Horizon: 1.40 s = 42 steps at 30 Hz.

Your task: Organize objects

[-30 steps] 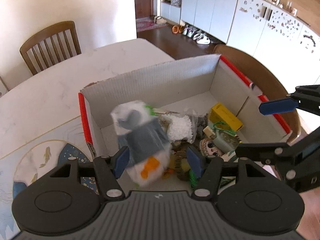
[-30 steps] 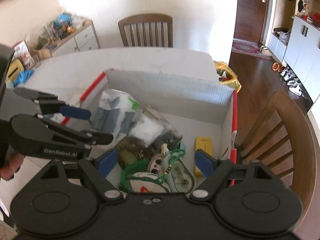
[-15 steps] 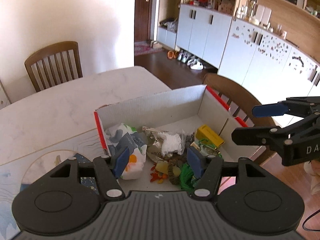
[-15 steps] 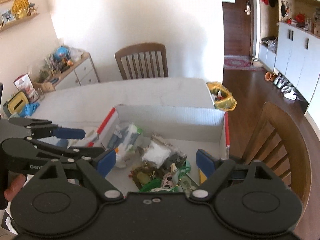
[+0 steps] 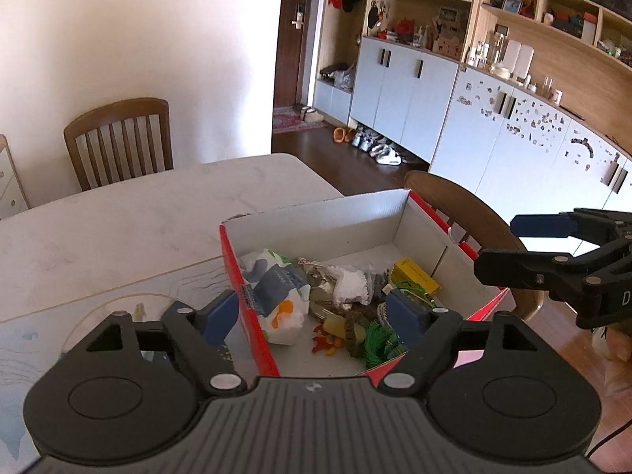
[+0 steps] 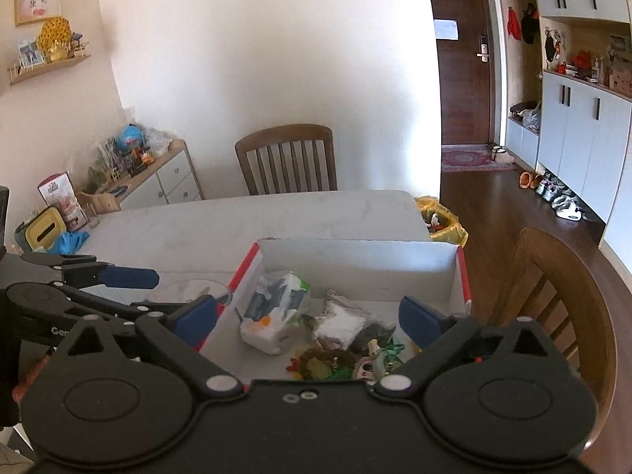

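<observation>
We are holding our left gripper (image 5: 314, 312) and right gripper (image 6: 312, 316) above the box (image 5: 316, 217) on the table (image 5: 138, 213), both spread wide and gripping nothing. One pack (image 5: 276, 284) and one yellow carton (image 5: 414, 276) are lying inside among small clutter.

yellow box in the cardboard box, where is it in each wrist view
Left wrist: the yellow box lies in the far right part of the cardboard box, beside its right wall.
Right wrist: not visible; the right finger of the right claw covers that spot.
Shared landmark: the white and grey plastic packet by the red-edged left wall.
</observation>
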### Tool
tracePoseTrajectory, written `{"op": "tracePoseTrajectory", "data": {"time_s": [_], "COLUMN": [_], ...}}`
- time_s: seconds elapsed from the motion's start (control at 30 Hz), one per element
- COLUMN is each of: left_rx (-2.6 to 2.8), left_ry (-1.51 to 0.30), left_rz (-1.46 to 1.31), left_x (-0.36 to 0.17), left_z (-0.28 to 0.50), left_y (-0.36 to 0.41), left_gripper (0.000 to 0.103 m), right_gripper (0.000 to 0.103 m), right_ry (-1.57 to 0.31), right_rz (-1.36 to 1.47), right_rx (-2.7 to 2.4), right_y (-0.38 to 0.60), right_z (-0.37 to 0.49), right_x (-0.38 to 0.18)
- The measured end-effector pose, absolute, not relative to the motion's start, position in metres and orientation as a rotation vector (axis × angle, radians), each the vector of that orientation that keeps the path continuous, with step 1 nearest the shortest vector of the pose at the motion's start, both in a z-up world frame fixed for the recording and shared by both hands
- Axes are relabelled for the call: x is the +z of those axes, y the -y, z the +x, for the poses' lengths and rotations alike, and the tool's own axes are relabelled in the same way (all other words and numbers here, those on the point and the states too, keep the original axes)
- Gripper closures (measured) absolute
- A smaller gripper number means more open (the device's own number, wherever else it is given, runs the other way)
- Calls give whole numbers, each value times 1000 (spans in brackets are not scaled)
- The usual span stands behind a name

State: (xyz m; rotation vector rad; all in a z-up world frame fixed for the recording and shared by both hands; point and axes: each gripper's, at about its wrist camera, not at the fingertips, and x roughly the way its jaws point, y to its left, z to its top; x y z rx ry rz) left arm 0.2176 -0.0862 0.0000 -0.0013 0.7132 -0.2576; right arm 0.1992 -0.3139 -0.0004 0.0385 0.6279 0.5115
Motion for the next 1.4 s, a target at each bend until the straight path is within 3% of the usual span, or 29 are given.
{"op": "tracePoseTrajectory", "data": {"time_s": [0.27, 1.4], "left_rx": [-275, -327], "left_ry": [-691, -608], "left_rz": [-6, 25], "left_x": [1, 3], "left_z": [205, 167], "left_y": [72, 48], "left_gripper": [1, 1], "right_gripper": [1, 1], "right_ry": [-593, -596], "right_rz": [88, 175], "right_rx": [482, 409], "right_y": [310, 299], "right_z": [181, 139], "right_x": [-4, -16]}}
